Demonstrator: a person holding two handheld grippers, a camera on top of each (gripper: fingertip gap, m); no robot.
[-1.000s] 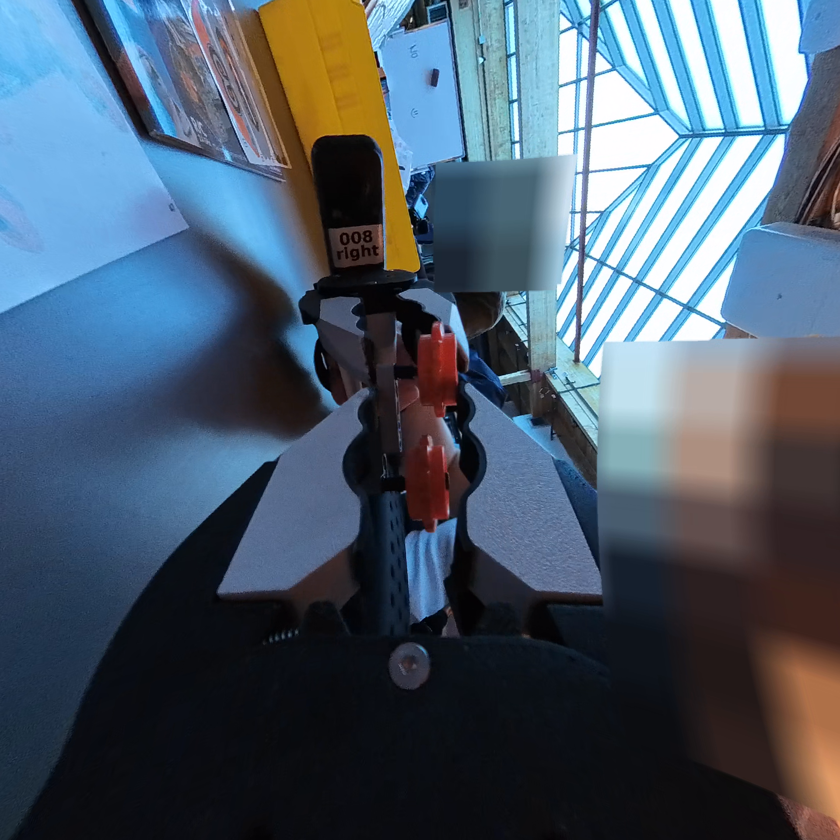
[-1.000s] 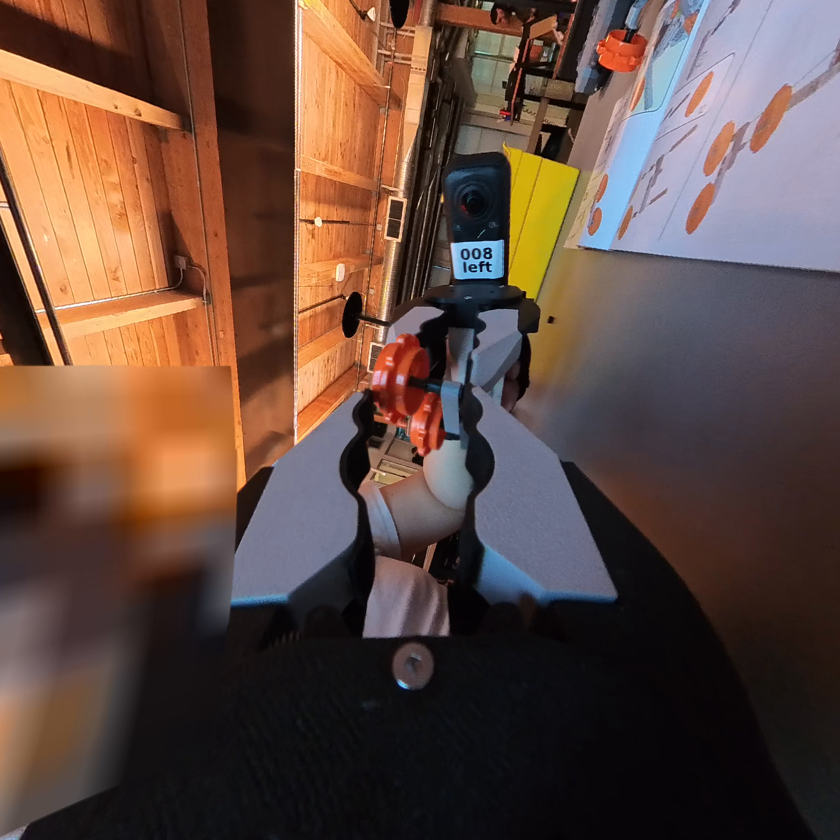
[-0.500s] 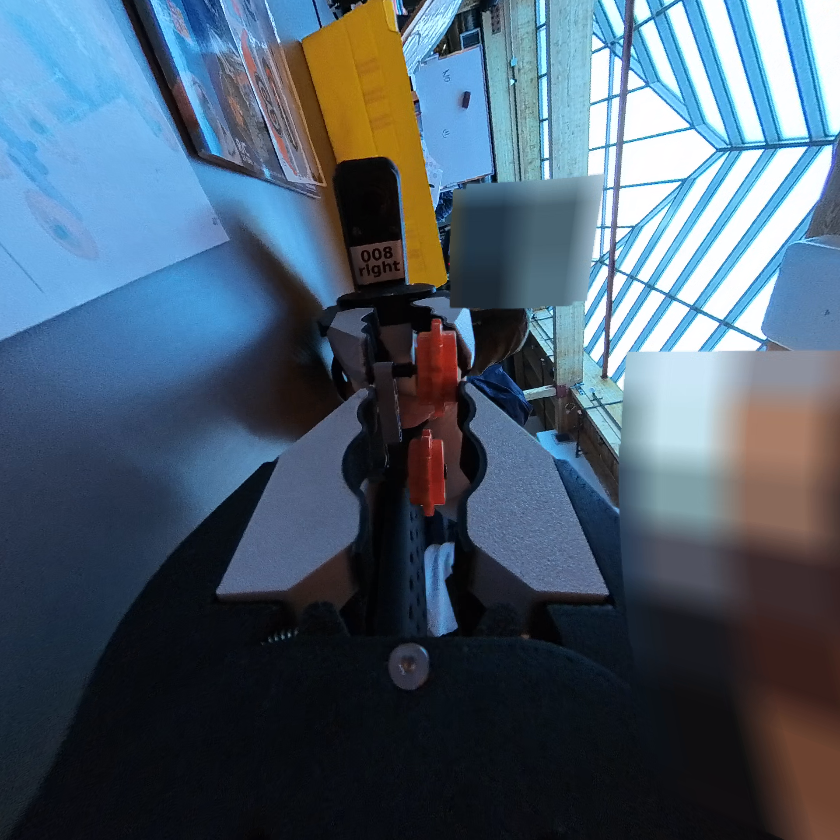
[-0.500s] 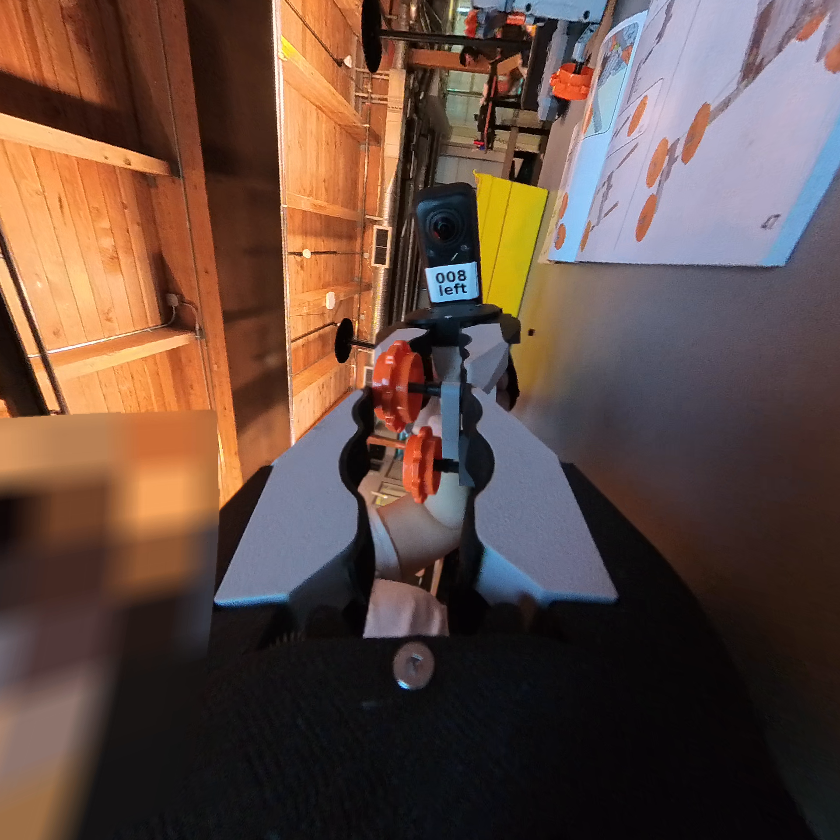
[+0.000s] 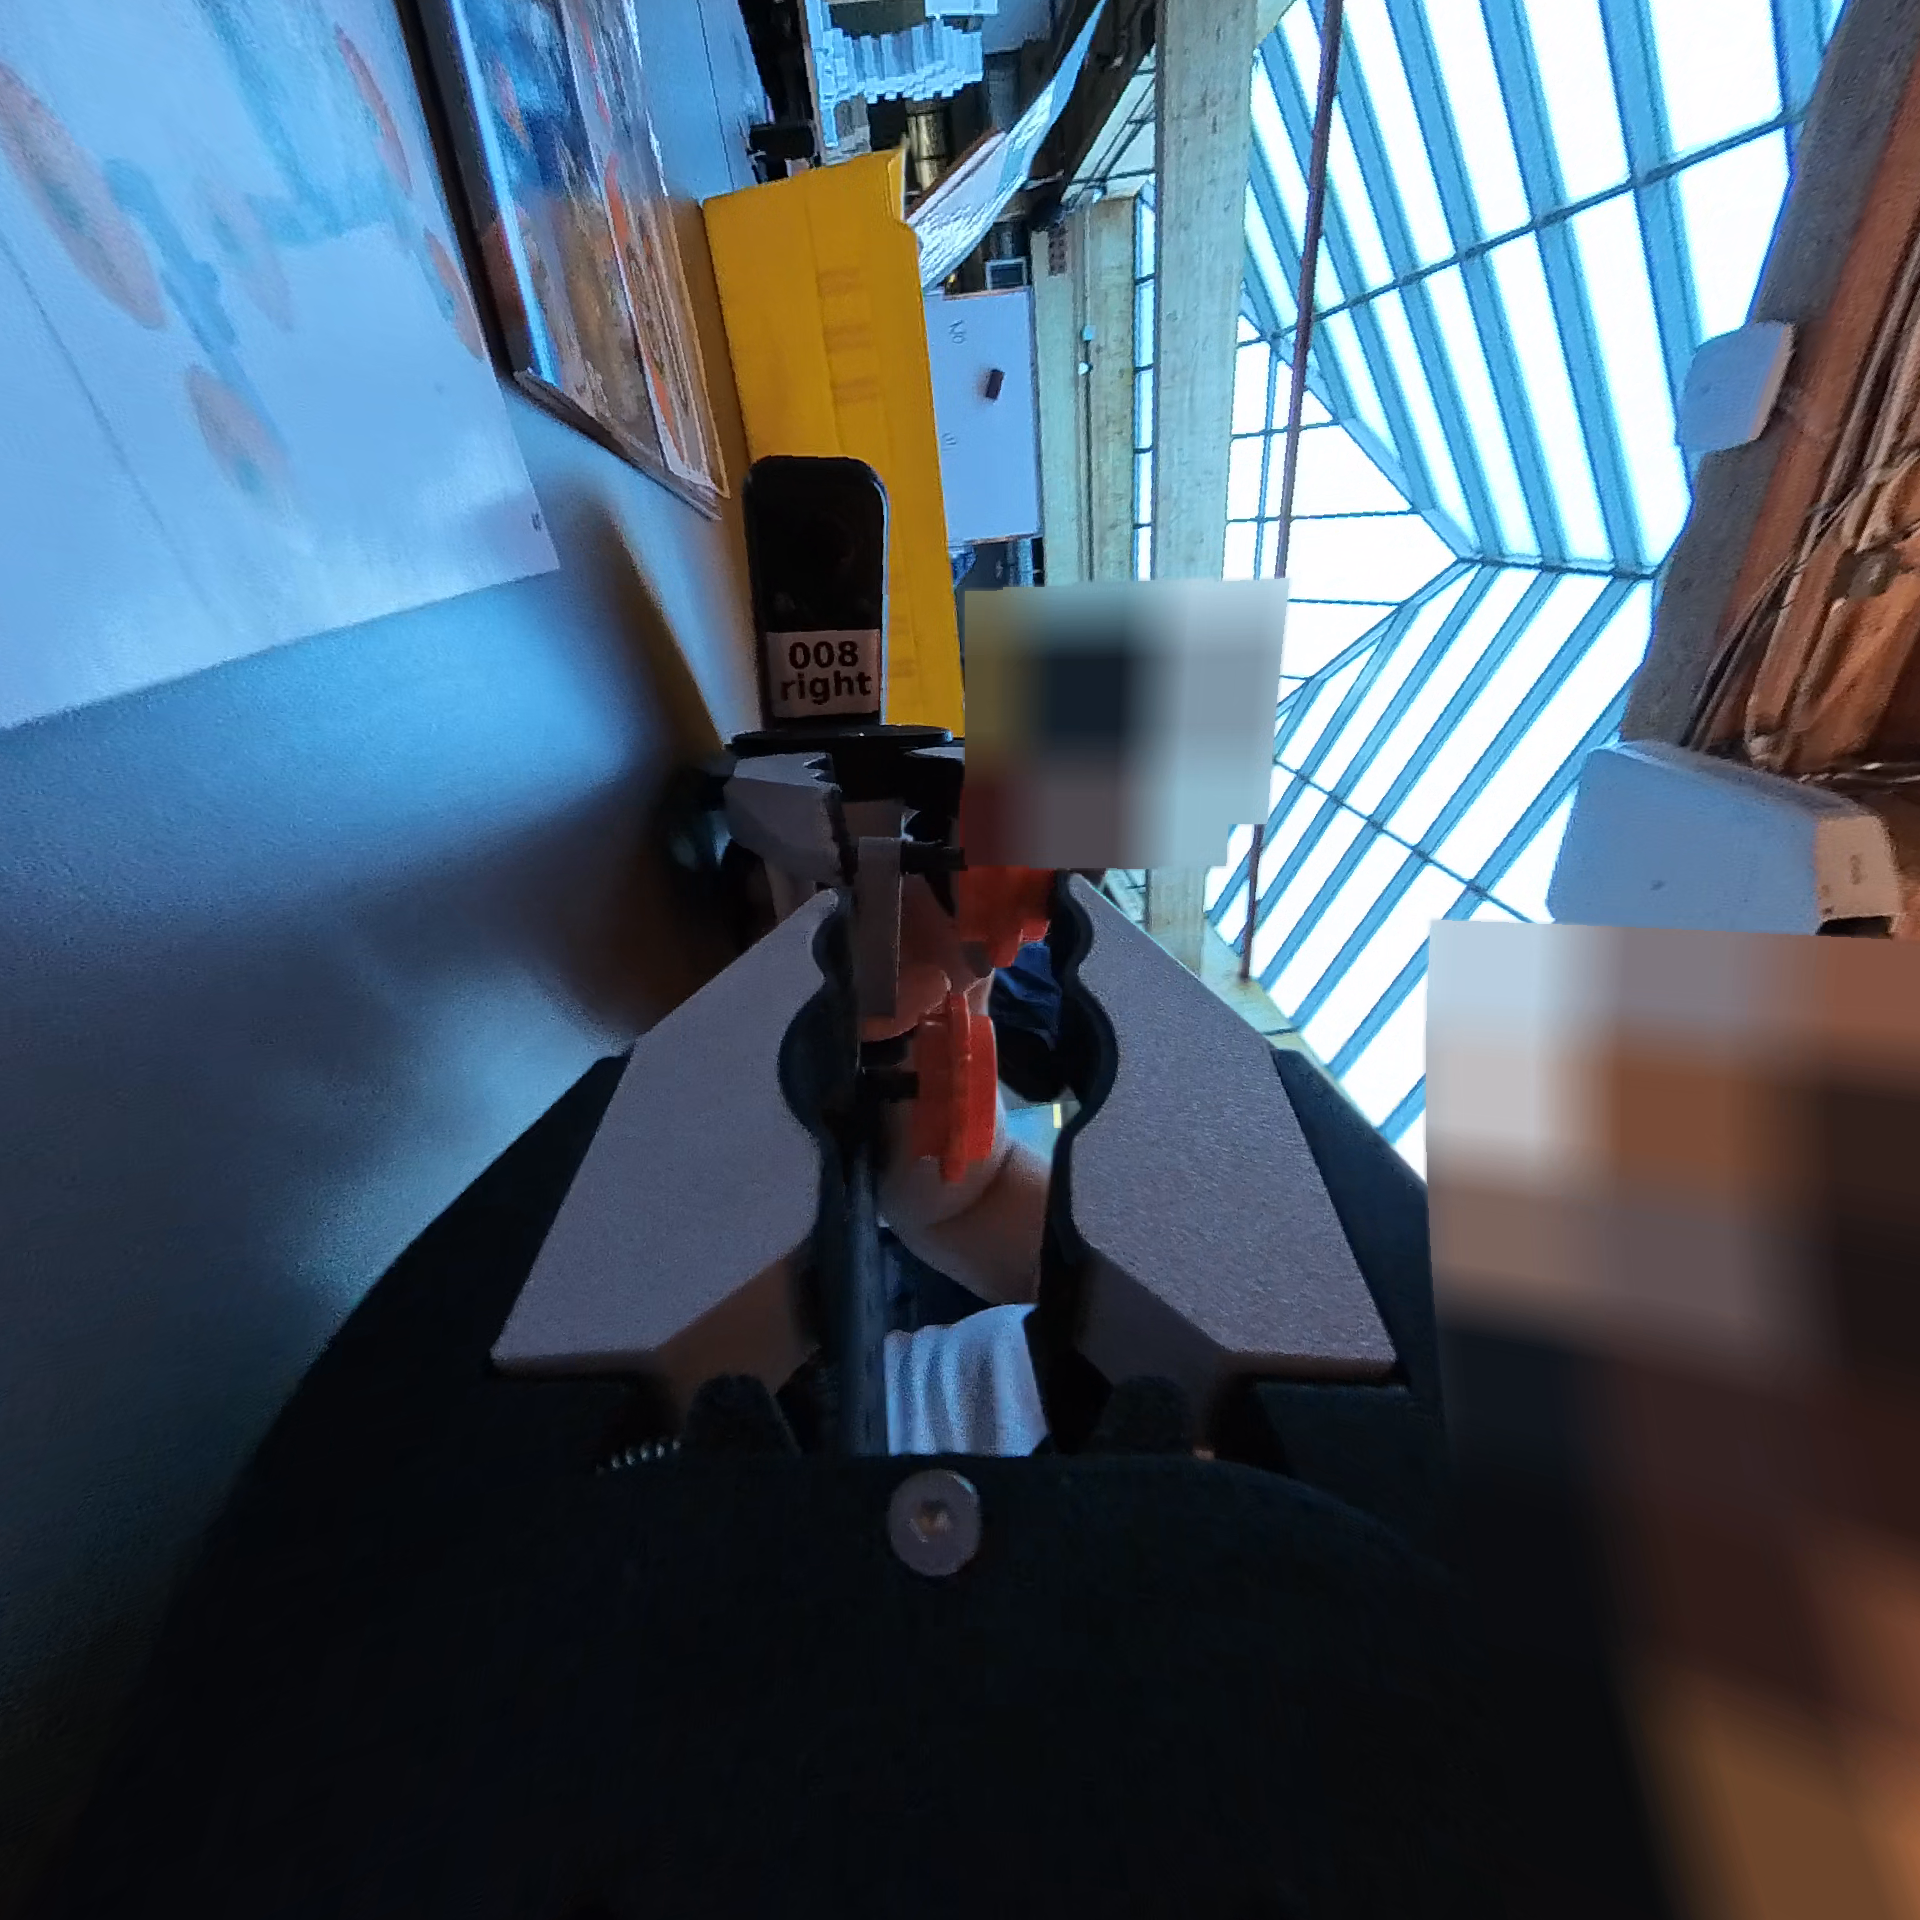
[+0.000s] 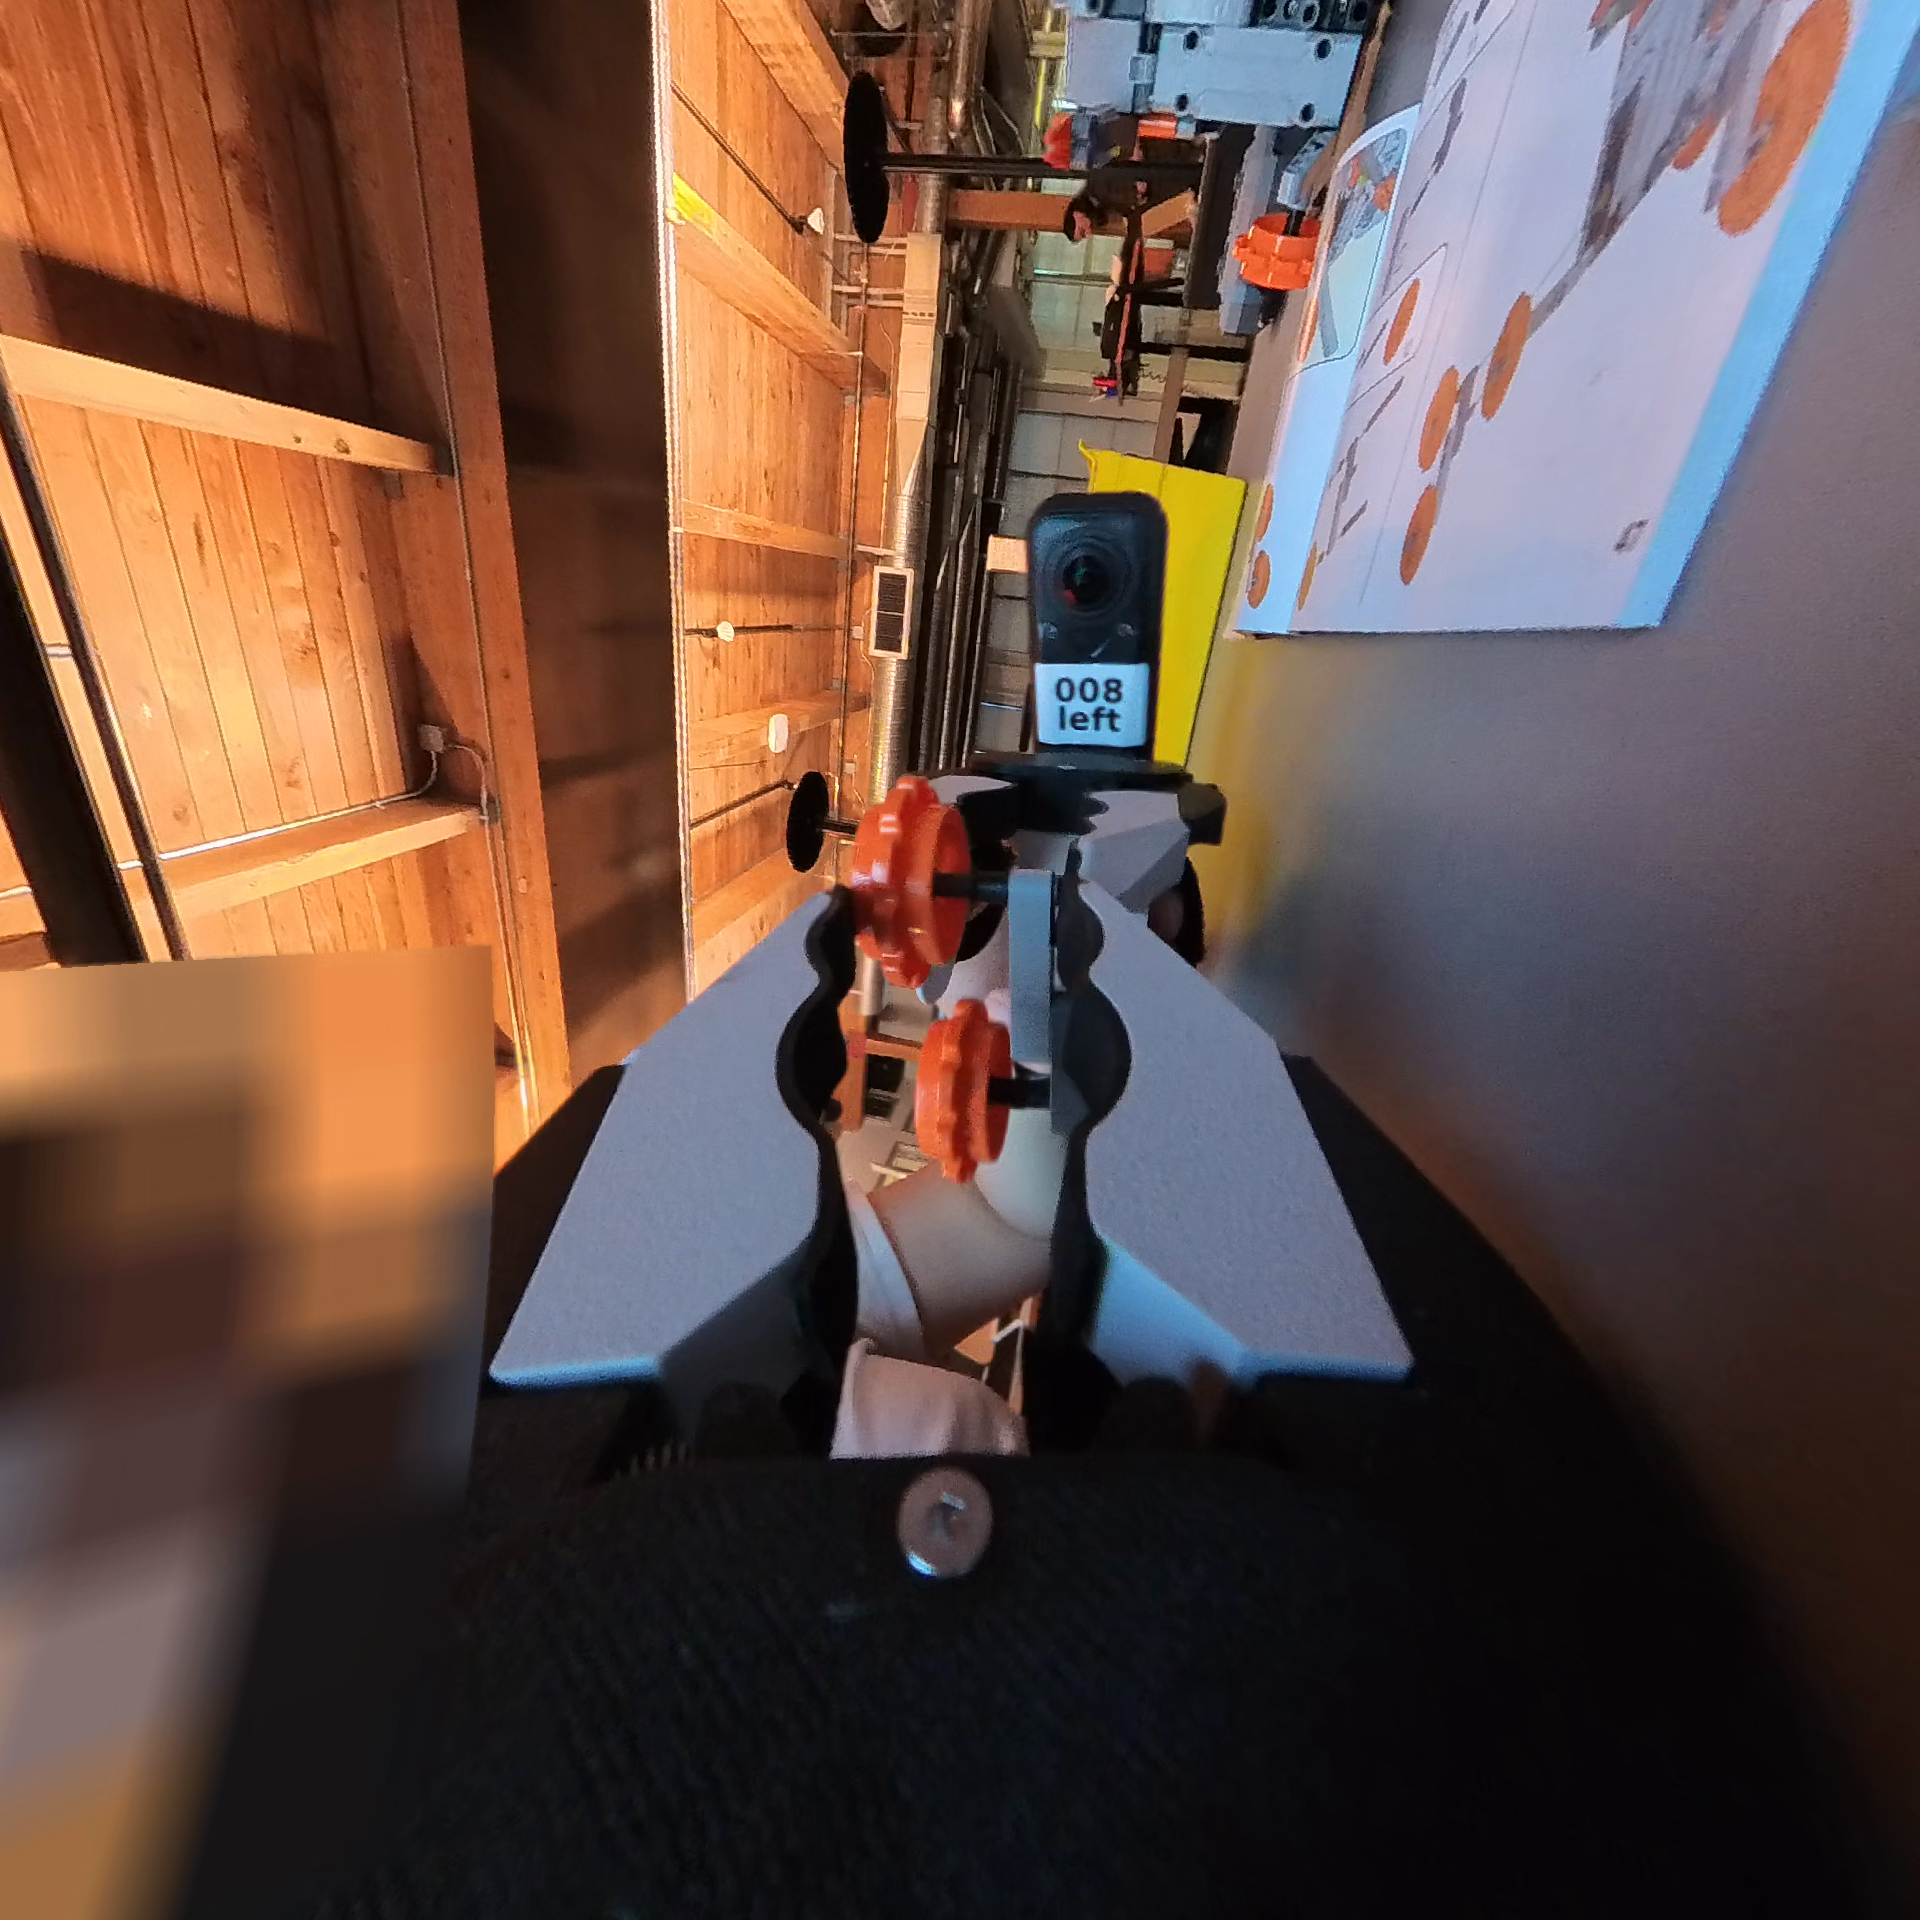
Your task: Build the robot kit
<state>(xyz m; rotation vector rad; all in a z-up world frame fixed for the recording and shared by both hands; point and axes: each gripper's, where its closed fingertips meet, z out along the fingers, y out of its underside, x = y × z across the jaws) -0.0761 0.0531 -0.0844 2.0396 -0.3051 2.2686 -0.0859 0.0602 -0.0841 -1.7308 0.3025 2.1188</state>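
Note:
A small assembly is held in the air: a grey beam with two orange toothed wheels on black axles. My left gripper is shut on it, beam against the left finger, upper wheel by the right fingertip. My right gripper faces it from the other side and is shut on the same assembly: the beam lies against its right finger and the upper wheel touches its left fingertip. The lower wheel sits between the fingers. Each view shows the other gripper just beyond, camera on top.
Both views are turned sideways. The grey tabletop carries a printed instruction sheet, a yellow box and a grey and orange brick model. A hand and sleeve show behind the fingers. Both grippers' tips are close together, under 4 cm apart.
Both grippers have swung together with the assembly still between them. The instruction sheet and yellow box have shifted in both views. The grip looks the same.

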